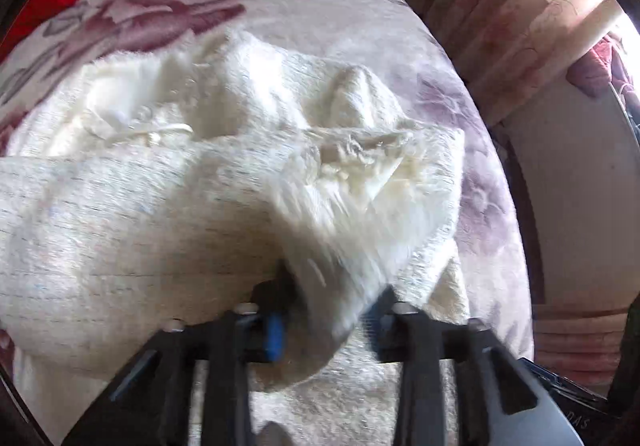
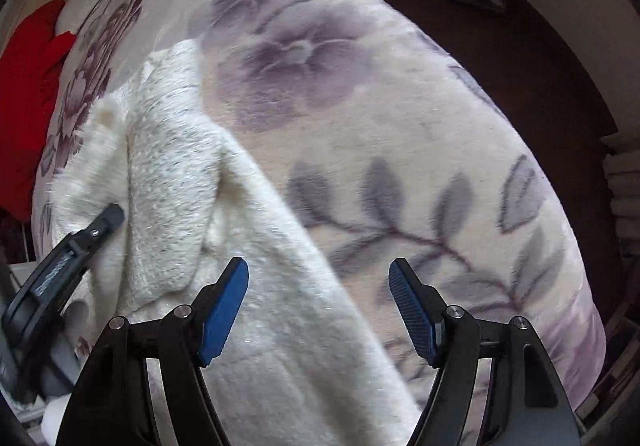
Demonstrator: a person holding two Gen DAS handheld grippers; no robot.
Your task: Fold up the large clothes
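A fluffy white garment (image 1: 160, 205) lies spread and rumpled on the floral blanket (image 1: 248, 5) of a bed. In the left wrist view a blurred flap of it (image 1: 340, 270) hangs between the blue pads of my left gripper (image 1: 326, 322). The pads stand apart and the left pad (image 1: 274, 338) is clear of the cloth. One left finger (image 2: 106, 219) shows over the garment (image 2: 280, 326) in the right wrist view. My right gripper (image 2: 318, 286) hovers open above the garment's right edge, with nothing between its pads.
Red cloth (image 2: 28, 85) lies at the far side of the bed. The blanket (image 2: 400, 125) right of the garment is bare. Past the bed edge are a dark floor (image 2: 520, 45), a pink curtain (image 1: 520, 5) and stacked items (image 1: 576, 342).
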